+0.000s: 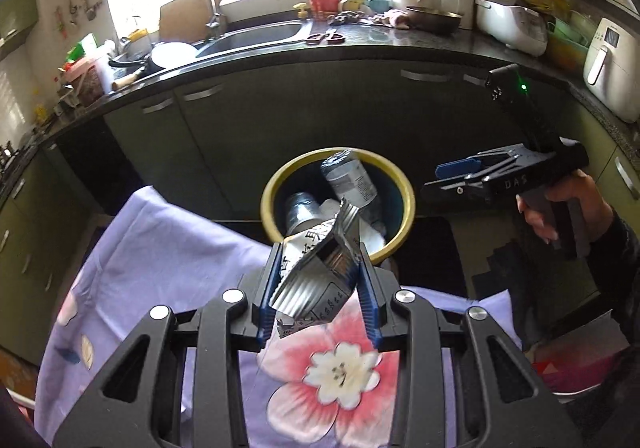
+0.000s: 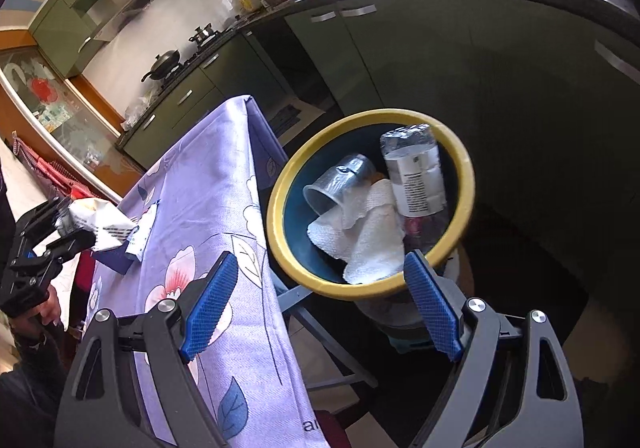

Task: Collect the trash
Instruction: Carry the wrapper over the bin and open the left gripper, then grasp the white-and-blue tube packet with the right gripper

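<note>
My left gripper is shut on a crumpled silver foil wrapper with black printed characters. It holds the wrapper above the table's far edge, just short of the yellow-rimmed bin. The right wrist view shows that left gripper and the wrapper at far left. In the bin lie a plastic bottle, a clear cup and a white paper towel. My right gripper stands open over the bin's near rim, holding nothing. It appears at right as the right gripper.
A purple flowered cloth covers the table, and a small blue-and-white packet lies on it. Dark green cabinets and a cluttered counter with a sink stand behind the bin. A wok sits on the stove.
</note>
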A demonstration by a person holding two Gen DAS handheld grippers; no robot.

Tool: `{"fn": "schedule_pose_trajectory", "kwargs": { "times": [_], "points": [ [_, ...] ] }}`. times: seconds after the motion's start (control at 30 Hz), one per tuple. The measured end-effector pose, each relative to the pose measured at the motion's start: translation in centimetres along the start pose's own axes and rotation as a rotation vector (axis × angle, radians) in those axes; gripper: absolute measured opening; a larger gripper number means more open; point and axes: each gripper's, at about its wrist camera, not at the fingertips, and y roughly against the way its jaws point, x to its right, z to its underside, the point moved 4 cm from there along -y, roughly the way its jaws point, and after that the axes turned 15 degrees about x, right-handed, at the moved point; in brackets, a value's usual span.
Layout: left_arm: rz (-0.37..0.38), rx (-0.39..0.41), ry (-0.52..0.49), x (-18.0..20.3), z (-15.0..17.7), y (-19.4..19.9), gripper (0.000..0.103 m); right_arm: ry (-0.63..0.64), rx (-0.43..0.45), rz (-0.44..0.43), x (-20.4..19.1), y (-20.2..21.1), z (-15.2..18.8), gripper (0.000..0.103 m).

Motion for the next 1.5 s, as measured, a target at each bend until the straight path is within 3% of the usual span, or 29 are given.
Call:
{"fn": "schedule_pose_trajectory", "kwargs": {
  "times": [0.2, 0.27, 0.37, 0.47, 0.6, 0.67, 0.8, 0.9, 1.03, 1.23, 1.33, 1.5],
  "points": [
    [0.128, -0.054, 0.050, 2.1, -2.5, -9.8, 0.034, -0.040, 0.030, 0.053, 3.1, 3.1, 0.3, 0.084],
    [0.140, -0.071, 0.054, 2.7, -2.9, -12.8, 0.035, -0.061, 0.031, 0.067, 4.1, 3.7, 0.6, 0.084],
    [0.113, -0.092, 0.061, 2.9, -3.0, -15.9, 0.054, -0.088, 0.027, 0.082, 5.2, 4.4, 1.4, 0.084],
    [0.091, -0.076, 0.092, 2.3, -3.1, -15.9, 0.055, -0.105, 0.021, 0.093, 5.9, 4.8, 2.1, 0.084],
    [0.074, -0.019, 0.120, 1.1, -2.9, -12.3, 0.056, -0.117, 0.014, 0.096, 6.3, 4.6, 2.5, 0.084],
    [0.050, 0.028, 0.124, 0.6, -2.7, -9.5, 0.062, -0.116, 0.009, 0.089, 6.0, 4.2, 2.5, 0.084],
    [0.019, 0.104, 0.153, -0.2, -1.8, -3.7, 0.063, -0.085, -0.008, 0.075, 4.4, 3.2, 2.3, 0.084],
    [-0.017, 0.143, 0.180, -1.2, -0.5, 0.7, 0.065, -0.055, -0.022, 0.076, 2.9, 2.7, 2.0, 0.084],
    [-0.093, 0.198, 0.208, -2.6, 2.5, 7.0, 0.075, -0.003, -0.048, 0.069, -0.1, 1.7, 1.4, 0.084],
    [-0.265, 0.224, 0.242, -4.5, 8.0, 15.3, 0.091, 0.121, -0.121, -0.001, -7.8, -1.4, 0.5, 0.084],
    [-0.342, 0.212, 0.272, -5.7, 11.1, 18.3, 0.092, 0.191, -0.166, -0.062, -13.2, -3.7, 0.2, 0.084],
    [-0.407, 0.184, 0.339, -7.6, 15.5, 21.4, 0.093, 0.255, -0.275, -0.161, -22.0, -8.4, 0.7, 0.084]
  ]
}}
